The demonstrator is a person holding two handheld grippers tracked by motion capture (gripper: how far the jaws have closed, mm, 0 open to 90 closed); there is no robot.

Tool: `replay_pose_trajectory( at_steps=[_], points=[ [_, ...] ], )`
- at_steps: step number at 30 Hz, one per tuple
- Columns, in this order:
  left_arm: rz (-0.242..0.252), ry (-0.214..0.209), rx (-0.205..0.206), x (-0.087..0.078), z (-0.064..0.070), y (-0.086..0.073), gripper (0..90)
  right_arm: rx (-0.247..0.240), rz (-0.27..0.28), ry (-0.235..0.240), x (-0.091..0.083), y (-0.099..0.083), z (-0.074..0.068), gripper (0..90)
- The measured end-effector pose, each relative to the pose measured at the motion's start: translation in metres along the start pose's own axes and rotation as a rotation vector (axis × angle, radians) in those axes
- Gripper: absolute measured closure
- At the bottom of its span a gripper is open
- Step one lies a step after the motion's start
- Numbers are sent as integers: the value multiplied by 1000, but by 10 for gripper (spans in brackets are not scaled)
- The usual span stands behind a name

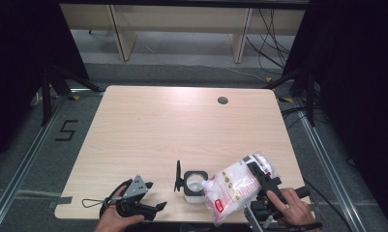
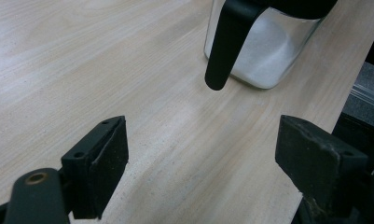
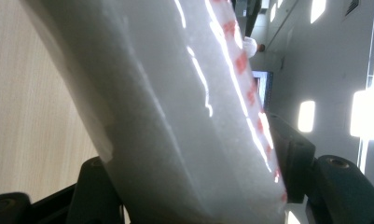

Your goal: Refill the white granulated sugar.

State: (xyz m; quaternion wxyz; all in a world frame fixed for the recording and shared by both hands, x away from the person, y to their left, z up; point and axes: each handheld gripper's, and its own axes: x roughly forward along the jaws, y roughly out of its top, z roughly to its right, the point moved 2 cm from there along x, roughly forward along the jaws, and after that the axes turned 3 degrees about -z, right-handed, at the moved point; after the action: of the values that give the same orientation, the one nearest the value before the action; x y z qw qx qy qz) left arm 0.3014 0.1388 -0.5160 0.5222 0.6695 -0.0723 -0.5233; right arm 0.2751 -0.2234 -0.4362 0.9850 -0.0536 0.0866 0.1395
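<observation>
- One bag (image 1: 237, 188) of white granules, clear plastic with red print, is held tilted above the near right part of the table (image 1: 182, 130); its lower end reaches over the jar. In the right gripper view the bag (image 3: 175, 116) lies between the two black jaws, pressed on both sides.
- One clear jar (image 1: 194, 186) with a black rim stands on the table near the front edge, between the two grippers. Its one black lid (image 1: 178, 176) stands up on edge at the jar's left side. In the left gripper view the jar (image 2: 264, 56) holds a layer of white granules at the bottom, and a black handle-like bar (image 2: 224, 46) hangs down in front of it.
- Right gripper (image 1: 261, 181): jaws clenched on the bag, held by the person's right hand (image 1: 291, 208) at the near right corner of the table.
- Left gripper (image 1: 148, 200): jaws released and wide apart, with nothing between them, low over bare table to the left of the jar; it is held by the left hand (image 1: 116, 217). In its own view the left gripper (image 2: 201, 158) points toward the jar, well short of it.
- One round hole (image 1: 223, 100) sits in the far right part of the table top.
- Count: one bag, one jar, one lid, two grippers.
</observation>
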Motion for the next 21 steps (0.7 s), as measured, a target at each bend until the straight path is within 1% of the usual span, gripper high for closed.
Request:
replay_pose_trajectory(
  at_steps=[1, 3, 4, 5, 6, 7, 9, 10, 11, 12, 14, 15, 16, 17, 19, 21],
  points=[
    [-3, 2, 2, 0, 0, 0, 167, -8, 11, -5, 0, 1, 1, 428],
    [-6, 0, 2, -1, 0, 0, 167, 1, 12, -6, 0, 2, 0, 428],
    [-14, 5, -13, -1, 0, 0, 167, 14, 11, -1, -1, 3, -1, 428],
    [-14, 5, -13, -1, 0, 0, 167, 14, 11, -1, -1, 3, -1, 428],
    [-11, 2, -18, -1, 0, 0, 167, -7, 15, -8, 0, 3, 1, 428],
    [-11, 2, -18, -1, 0, 0, 167, -13, 14, -9, 0, 2, 1, 428],
    [-2, -2, -26, 0, 1, 0, 167, 1, 0, 2, 0, 0, 0, 428],
    [-13, 6, -13, -1, 0, 0, 167, -8, 5, -5, 1, -1, 1, 428],
    [-16, 6, -8, -1, 0, 0, 167, 19, -10, 3, 1, -3, -1, 428],
    [-12, 5, -13, 0, 0, 0, 167, -9, -1, -8, 1, -3, 1, 428],
    [-4, -2, -17, 0, 1, 0, 167, -12, 3, -7, 1, -3, 1, 428],
    [2, 0, -15, 0, 1, 0, 167, 29, -20, 9, 0, -3, -2, 428],
    [0, 0, -1, 0, 0, 0, 167, 8, 0, -3, 0, -1, 0, 428],
    [-4, 2, 2, 0, 0, 0, 167, -11, 9, -12, -1, 1, 1, 428],
    [-7, 0, 4, -1, 0, 0, 167, -11, 13, -8, -1, 2, 1, 428],
    [-5, 5, 6, 0, -1, 0, 167, -15, 22, -16, -1, 3, 2, 428]
  ],
)
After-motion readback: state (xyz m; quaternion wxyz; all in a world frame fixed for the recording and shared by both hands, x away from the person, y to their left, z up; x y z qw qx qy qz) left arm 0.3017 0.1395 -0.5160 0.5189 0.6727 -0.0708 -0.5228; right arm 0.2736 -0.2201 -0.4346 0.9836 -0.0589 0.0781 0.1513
